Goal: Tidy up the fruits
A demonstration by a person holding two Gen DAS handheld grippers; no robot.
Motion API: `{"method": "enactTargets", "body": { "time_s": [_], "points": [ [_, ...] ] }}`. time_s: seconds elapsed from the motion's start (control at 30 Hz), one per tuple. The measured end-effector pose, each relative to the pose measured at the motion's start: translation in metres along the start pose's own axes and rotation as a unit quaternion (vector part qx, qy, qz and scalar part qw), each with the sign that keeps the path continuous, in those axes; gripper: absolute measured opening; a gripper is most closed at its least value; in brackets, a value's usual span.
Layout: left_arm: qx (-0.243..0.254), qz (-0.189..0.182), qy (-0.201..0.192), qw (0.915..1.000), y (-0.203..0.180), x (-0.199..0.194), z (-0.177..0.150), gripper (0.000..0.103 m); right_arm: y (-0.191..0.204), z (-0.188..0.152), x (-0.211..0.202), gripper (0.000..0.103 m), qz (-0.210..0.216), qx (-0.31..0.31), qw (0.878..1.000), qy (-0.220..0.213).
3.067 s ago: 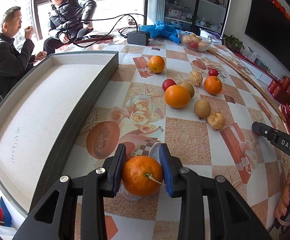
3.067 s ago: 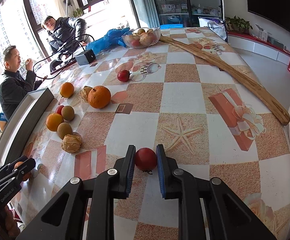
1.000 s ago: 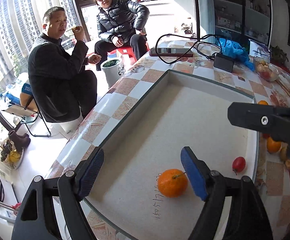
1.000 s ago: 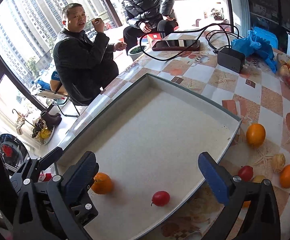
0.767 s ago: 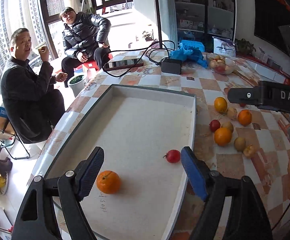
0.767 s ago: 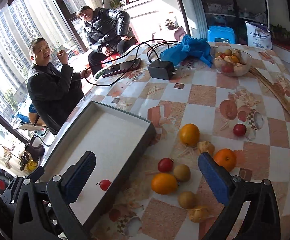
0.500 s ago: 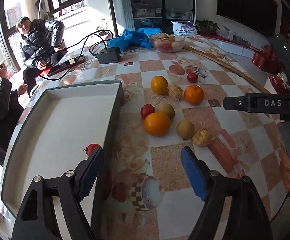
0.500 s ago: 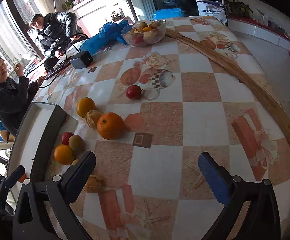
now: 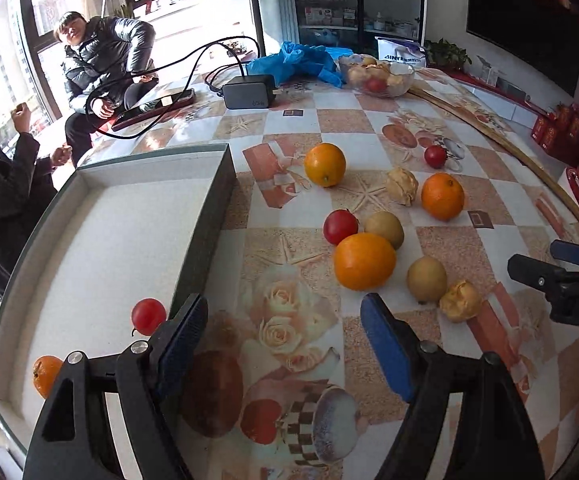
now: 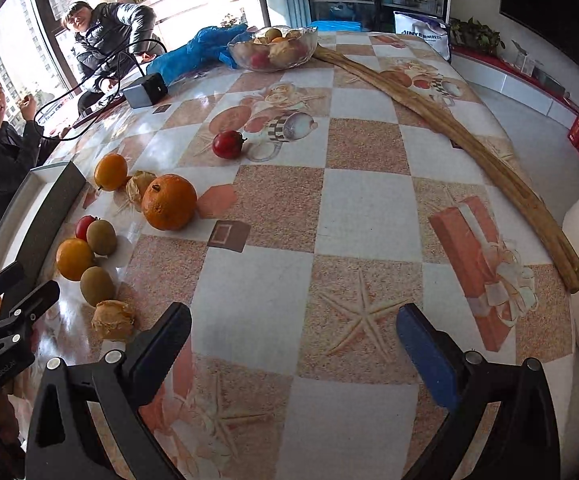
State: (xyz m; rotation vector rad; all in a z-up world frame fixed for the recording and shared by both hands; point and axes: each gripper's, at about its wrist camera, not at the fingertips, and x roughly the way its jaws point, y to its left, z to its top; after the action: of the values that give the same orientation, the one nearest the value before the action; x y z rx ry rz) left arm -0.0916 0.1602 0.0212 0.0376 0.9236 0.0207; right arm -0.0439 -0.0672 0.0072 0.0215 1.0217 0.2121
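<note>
Big orange [image 9: 364, 261] lies just beyond spread, empty jaws.

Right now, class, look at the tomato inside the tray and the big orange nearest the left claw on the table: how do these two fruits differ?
The tomato is red, small and lies inside the tray, near its right wall. The big orange is orange, clearly larger and sits outside on the tablecloth, close beside a kiwi and another tomato. Both are round and no claw holds either.
</note>
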Motion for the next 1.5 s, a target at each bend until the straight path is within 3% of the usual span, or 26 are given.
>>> {"method": "enactTargets", "body": {
  "time_s": [0.17, 0.33, 0.43, 0.5, 0.93, 1.0, 1.17, 1.5],
  "points": [
    [0.022, -0.007, -0.006, 0.9997, -0.023, 0.001, 0.010, 0.082, 0.000, -0.001, -0.001, 0.103, 0.003, 0.002, 1.000, -0.005],
    [-0.022, -0.020, 0.020, 0.9993, -0.021, 0.022, 0.021, 0.079, 0.001, -0.009, -0.007, 0.103, 0.025, -0.002, 1.000, -0.005],
    [-0.042, -0.026, 0.031, 0.9983, -0.019, 0.032, 0.023, 0.062, 0.004, -0.013, -0.010, 0.103, 0.037, -0.009, 0.999, -0.005],
    [-0.041, -0.012, 0.024, 0.9988, -0.021, 0.033, 0.024, 0.040, 0.009, -0.015, -0.011, 0.103, 0.044, -0.017, 0.999, -0.005],
    [-0.051, 0.026, -0.006, 0.9983, 0.003, 0.000, -0.024, 0.038, 0.087, -0.015, 0.003, 0.103, 0.070, -0.123, 0.990, -0.020],
    [-0.057, 0.028, -0.008, 0.9979, 0.007, -0.001, -0.026, 0.038, 0.096, -0.014, 0.006, 0.092, 0.065, -0.133, 0.989, -0.023],
    [-0.053, 0.032, -0.013, 0.9980, 0.006, 0.001, -0.025, 0.038, 0.104, -0.019, 0.000, 0.030, 0.047, -0.158, 0.986, -0.037],
    [-0.048, 0.011, -0.026, 0.9984, -0.002, -0.001, -0.028, 0.037, 0.036, -0.045, -0.025, 0.028, 0.032, -0.056, 0.996, -0.059]
  ]
}}
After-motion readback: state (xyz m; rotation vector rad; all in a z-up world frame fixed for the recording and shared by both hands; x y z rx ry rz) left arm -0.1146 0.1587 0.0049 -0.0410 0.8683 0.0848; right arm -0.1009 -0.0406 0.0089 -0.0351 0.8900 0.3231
